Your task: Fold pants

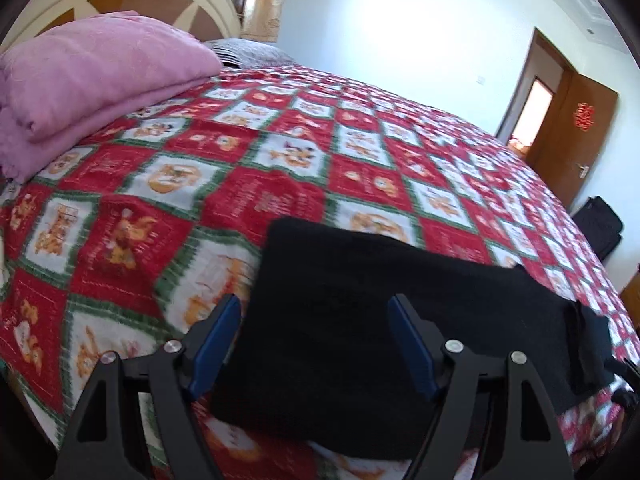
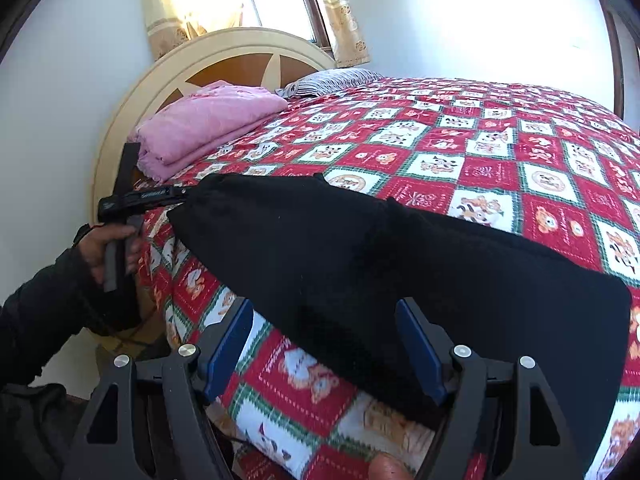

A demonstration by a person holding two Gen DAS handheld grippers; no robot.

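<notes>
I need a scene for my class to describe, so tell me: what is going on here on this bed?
A person stands at the edge of a bed with a hand-held gripper in each hand, working on black pants spread over the red patterned quilt. The left gripper and the right gripper both hover with jaws open over the near edge of the pants, gripping nothing. The person's left hand shows at the far end of the pants. A folded pink blanket lies by the headboard.

Bed point(image 2: 500, 152), red-white checked quilt; black pants point(image 2: 400, 264) flat near edge; folded pink blanket point(image 2: 208, 124), striped pillow point(image 2: 336, 78) by headboard.
</notes>
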